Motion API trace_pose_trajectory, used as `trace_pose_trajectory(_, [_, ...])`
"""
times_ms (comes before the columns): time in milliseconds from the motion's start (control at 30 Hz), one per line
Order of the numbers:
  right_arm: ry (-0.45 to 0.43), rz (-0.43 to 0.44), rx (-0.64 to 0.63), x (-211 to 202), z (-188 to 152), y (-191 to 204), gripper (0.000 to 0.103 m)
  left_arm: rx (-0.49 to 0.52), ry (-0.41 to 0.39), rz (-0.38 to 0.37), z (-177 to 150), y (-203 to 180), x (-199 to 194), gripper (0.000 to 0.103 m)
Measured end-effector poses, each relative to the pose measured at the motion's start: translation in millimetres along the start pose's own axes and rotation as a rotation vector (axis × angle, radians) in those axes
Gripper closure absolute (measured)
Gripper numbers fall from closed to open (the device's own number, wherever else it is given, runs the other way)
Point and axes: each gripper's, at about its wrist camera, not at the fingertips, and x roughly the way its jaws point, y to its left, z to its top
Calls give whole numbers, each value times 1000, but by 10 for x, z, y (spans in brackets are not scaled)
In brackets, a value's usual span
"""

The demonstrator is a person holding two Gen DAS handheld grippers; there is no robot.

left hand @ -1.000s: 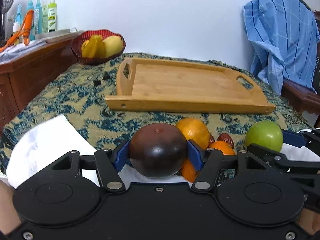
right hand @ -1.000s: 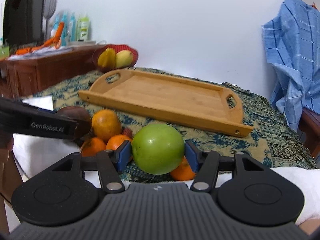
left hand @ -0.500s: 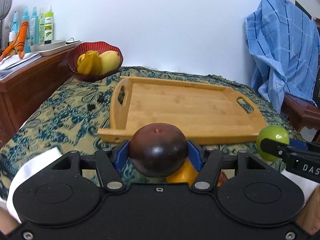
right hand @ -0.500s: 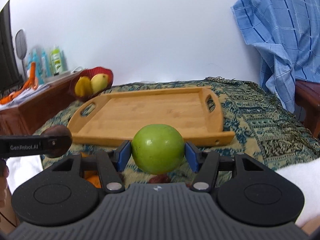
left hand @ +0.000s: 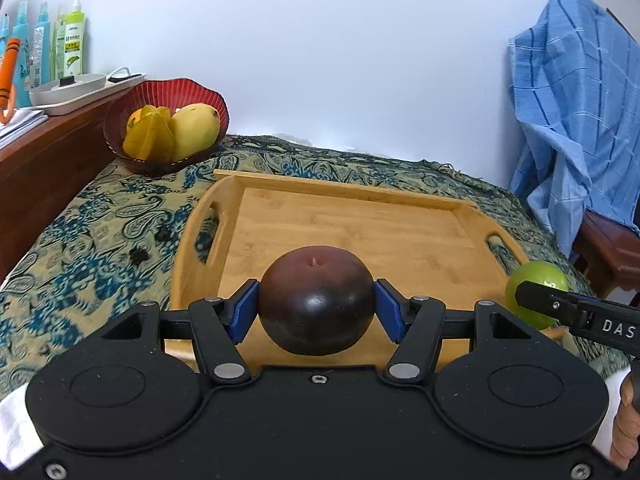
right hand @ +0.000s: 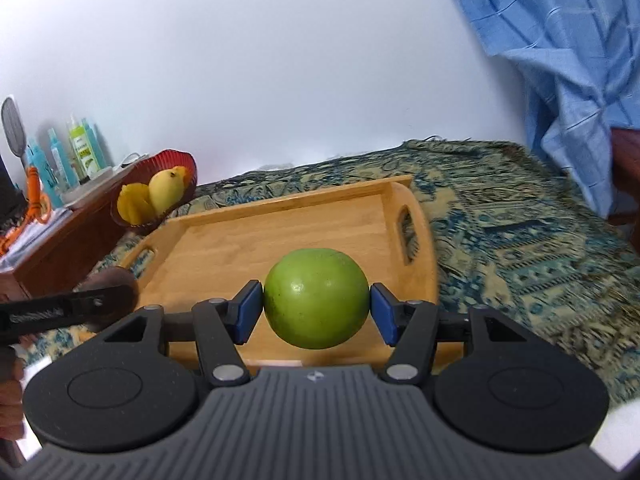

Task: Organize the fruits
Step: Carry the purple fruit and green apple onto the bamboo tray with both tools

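left tongs (left hand: pixel 316 312) clamp my dark fruit (left hand: pixel 316 300), right tongs (right hand: pixel 316 312) the green fruit (right hand: pixel 316 298) | both above wooden tray's (left hand: pixel 360 224) near edge | i'd lower gently, spaced apart, release once settled

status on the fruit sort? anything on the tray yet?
Nothing placed yet: the wooden tray shows bare wood. In hand: the left tool is clamped on a dark purple fruit, the right tool on a green fruit, both held over the tray's near edge. Left: set both down. The red bowl holds yellow fruit.
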Motion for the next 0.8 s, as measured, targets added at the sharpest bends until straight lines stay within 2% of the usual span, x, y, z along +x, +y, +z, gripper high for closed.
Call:
trace_pose_trajectory(200, [62, 13, -5, 292, 179, -7, 42, -16, 40, 22, 128, -19, 300, 44])
trace_pose_trajectory(500, [179, 29, 98, 608, 272, -188, 42, -23, 77, 34, 163, -51, 554, 44])
trace_pose_trajectory(800, [216, 44, 179, 712, 314, -333, 42, -10, 92, 39, 132, -107, 646, 44])
